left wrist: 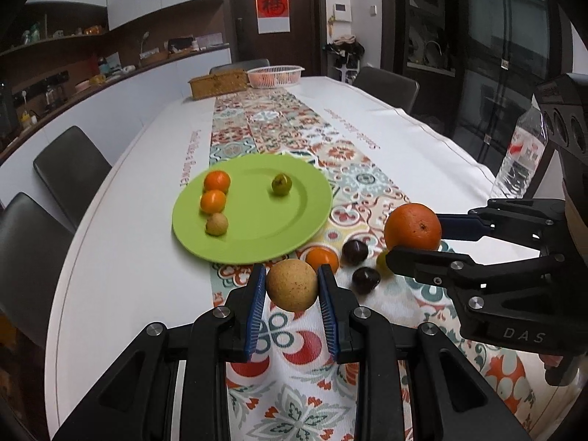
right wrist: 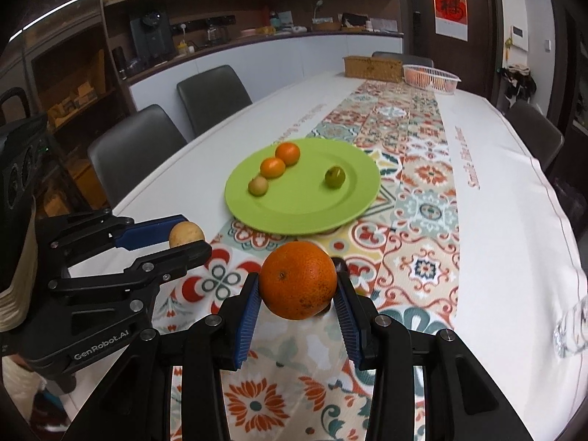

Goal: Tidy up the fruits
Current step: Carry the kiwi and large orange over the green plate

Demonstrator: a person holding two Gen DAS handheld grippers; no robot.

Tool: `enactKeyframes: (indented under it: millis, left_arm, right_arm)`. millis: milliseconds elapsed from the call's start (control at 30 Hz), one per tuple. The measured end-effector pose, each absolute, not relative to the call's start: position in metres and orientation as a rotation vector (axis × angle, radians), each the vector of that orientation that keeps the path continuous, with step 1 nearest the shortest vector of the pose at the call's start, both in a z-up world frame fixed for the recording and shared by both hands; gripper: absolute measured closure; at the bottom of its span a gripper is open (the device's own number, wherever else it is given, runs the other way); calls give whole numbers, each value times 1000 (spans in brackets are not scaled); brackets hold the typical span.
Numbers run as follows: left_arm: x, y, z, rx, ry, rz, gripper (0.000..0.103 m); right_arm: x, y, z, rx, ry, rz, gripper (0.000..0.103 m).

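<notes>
While both jaws pinch fruit, the left gripper point(left wrist: 292, 283) with its tan fruit point(left wrist: 291, 285) sits nearer the green plate point(left wrist: 294, 228) than the right gripper point(right wrist: 298, 294) holding the orange point(right wrist: 298, 280).

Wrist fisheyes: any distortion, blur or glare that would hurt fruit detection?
Left wrist view: strong barrel distortion bends the table edge, corners vignette black; tan fruit in the left gripper is sharp. Right wrist view: same curvature; the orange in the right gripper is crisp, the water bottle at the right edge smears; green plate shows no blown-out glare.
</notes>
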State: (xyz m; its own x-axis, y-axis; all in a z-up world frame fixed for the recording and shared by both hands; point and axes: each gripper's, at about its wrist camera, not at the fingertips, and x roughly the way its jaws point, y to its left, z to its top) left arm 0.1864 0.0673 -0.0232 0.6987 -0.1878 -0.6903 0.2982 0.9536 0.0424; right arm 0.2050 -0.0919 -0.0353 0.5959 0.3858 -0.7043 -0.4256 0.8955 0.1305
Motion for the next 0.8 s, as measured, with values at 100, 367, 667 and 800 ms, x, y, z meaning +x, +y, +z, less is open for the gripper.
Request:
enactKeyframes:
  millis: [100, 367, 667, 800]
  left_arm:
    - [189, 66, -16, 152, 730, -263, 75]
    - [202, 66, 2, 137, 680, -237, 75]
    - [229, 70, 10, 107, 660, -216, 75]
    - [243, 73, 9, 100, 659, -212, 75]
  right_arm:
    - [212, -92, -30, -55, 792, 472, 62]
    - [238, -94, -15, -51, 759, 468, 62]
    - [267, -91, -4, -58, 732, 478, 62]
    - [283, -88, -5, -55, 739, 489, 62]
